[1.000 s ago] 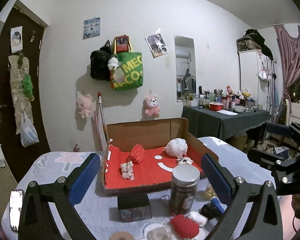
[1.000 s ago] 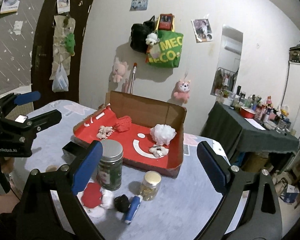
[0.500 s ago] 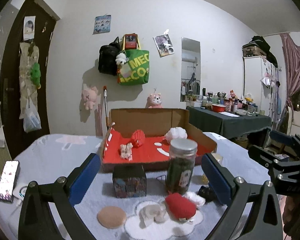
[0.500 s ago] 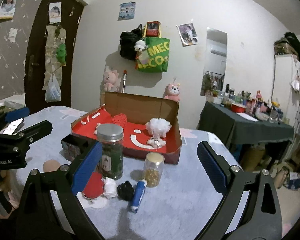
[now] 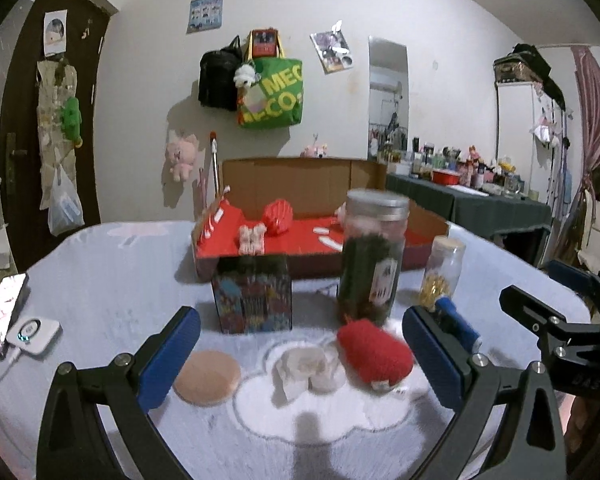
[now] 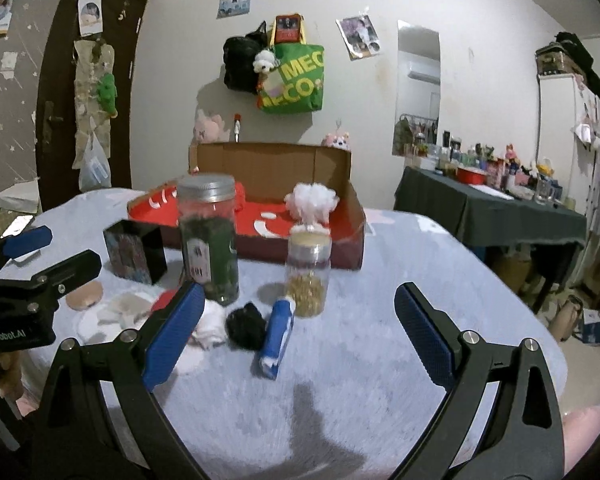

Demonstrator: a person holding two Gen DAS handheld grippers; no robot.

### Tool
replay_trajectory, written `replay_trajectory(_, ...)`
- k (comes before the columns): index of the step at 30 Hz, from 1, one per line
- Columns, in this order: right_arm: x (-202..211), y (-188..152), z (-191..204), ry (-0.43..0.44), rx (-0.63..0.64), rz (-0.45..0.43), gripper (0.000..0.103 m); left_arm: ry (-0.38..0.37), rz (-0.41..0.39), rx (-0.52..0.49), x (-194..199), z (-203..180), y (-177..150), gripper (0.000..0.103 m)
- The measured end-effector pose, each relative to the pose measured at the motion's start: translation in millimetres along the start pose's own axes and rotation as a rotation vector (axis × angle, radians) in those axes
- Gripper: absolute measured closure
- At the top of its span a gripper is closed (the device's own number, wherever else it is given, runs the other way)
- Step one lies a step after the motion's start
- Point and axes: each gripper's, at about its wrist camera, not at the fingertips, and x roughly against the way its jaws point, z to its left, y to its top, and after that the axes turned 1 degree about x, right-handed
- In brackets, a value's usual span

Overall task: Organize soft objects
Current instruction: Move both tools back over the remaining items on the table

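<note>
Red soft ball (image 5: pixel 374 350) is lying near the worktop's front edge, just inside the left gripper (image 5: pixel 300 354) right jaw; both grippers' jaws are gaping, empty. Right gripper (image 6: pixel 298 326) is sitting farther.

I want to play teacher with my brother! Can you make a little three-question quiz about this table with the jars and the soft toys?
1. True or false: the left gripper is shut on the red knitted toy.
2. Which sits inside the cardboard box? A) the white pom-pom B) the round beige puff C) the blue tube
3. Fill in: the tall jar with the dark green filling has a ____ coloured lid.

Key: 1. False, its fingers are wide open and the toy lies on the table. 2. A. 3. Silver.
</note>
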Motion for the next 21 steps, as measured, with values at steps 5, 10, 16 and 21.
replay_trajectory(5,-13,-17,0,0.007,-0.022,0.046,0.006,0.018,0.035,-0.010,-9,-3,-12,0.000)
replay_trajectory(10,-24,-32,1,0.008,-0.030,0.099,0.006,0.029,0.062,-0.007,-17,1,-17,0.000)
replay_trajectory(16,-35,-39,-2,0.025,-0.053,0.137,0.006,0.032,0.093,0.001,-24,4,-21,0.000)
replay_trajectory(21,-41,-39,-5,0.030,-0.064,0.149,0.006,0.027,0.115,0.019,-27,13,-20,0.000)
